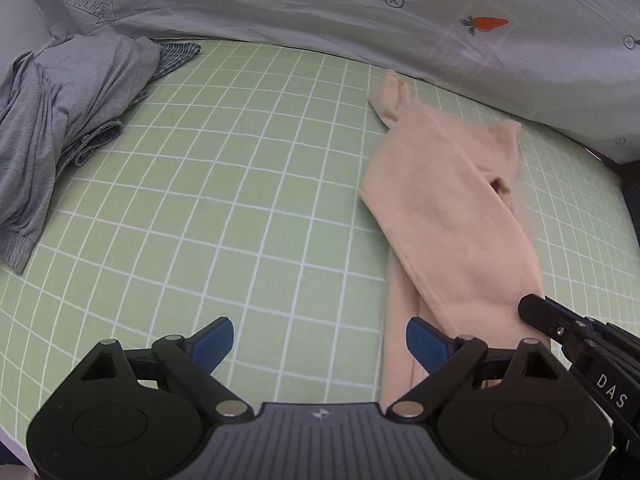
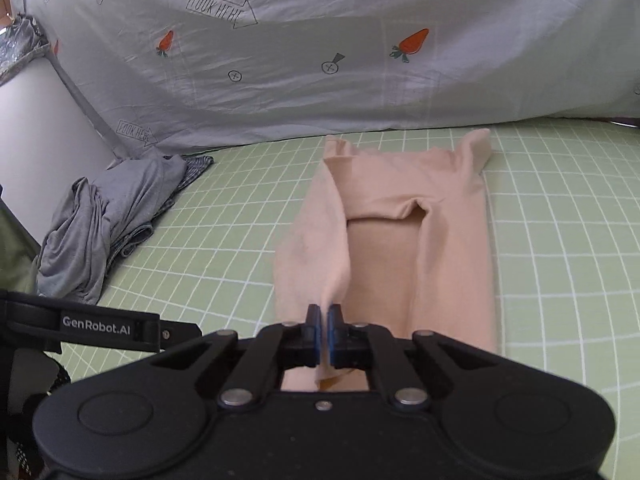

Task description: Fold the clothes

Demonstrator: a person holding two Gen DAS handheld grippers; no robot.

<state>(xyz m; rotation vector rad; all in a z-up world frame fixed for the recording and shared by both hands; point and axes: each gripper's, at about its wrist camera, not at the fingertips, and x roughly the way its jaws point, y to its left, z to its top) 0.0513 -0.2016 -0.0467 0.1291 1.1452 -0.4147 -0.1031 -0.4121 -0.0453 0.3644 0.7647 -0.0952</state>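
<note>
A peach-pink garment [image 2: 384,240] lies lengthwise on the green grid mat [image 2: 560,220], its sides folded in over the middle. My right gripper [image 2: 324,320] is shut on the near edge of its left flap, and the cloth rises in a ridge to the blue pads. In the left wrist view the same garment [image 1: 452,216] lies to the right. My left gripper [image 1: 320,340] hangs open above the mat [image 1: 240,200] with nothing between its blue fingers [image 1: 214,340], the right one just at the garment's edge. The right gripper's black body [image 1: 580,340] shows at the lower right.
A heap of grey clothes [image 1: 60,120] over a striped piece lies at the mat's left side [image 2: 100,220]. A pale sheet [image 2: 320,60] printed with carrots and arrows rises behind the mat. A white surface [image 2: 40,128] stands at the far left.
</note>
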